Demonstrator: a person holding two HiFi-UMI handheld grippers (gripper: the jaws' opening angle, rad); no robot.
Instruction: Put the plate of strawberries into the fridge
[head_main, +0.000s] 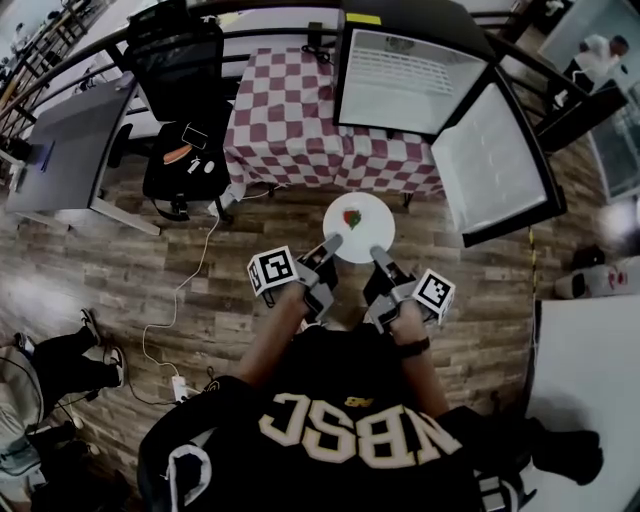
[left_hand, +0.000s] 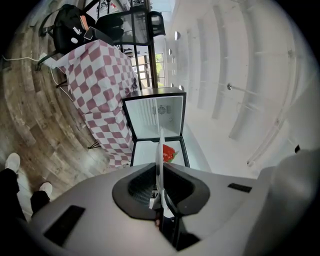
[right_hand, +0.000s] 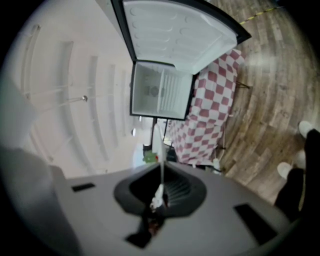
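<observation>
1. Pick-up looks done. I have the plate (head_main: 372, 238) off any surface, just below the centre of the head view, with the strawberries (head_main: 352, 217) piled in its middle.
2. The left gripper (head_main: 330, 246) has its jaws narrowed onto the plate's near-left rim. In the left gripper view the thin white edge runs straight up between the pads.
3. The right gripper (head_main: 379, 256) is the same on the near-right rim, jaws pinched almost together on that edge. So it's a two-sided hold with the plate about level.
4. The fridge (head_main: 405, 82) stands in the upper right of the head view. Its door (head_main: 492, 165) is swung wide open and the white interior is bare as far as I can see. No door work is needed.
5. The plate is well short of the cavity, out over the wood floor (head_main: 200, 270) in front of the checkered table (head_main: 290, 130).
6. What's left, as I judge it: carry the plate forward to the fridge, slide it onto a shelf, release both grips and back out.
</observation>
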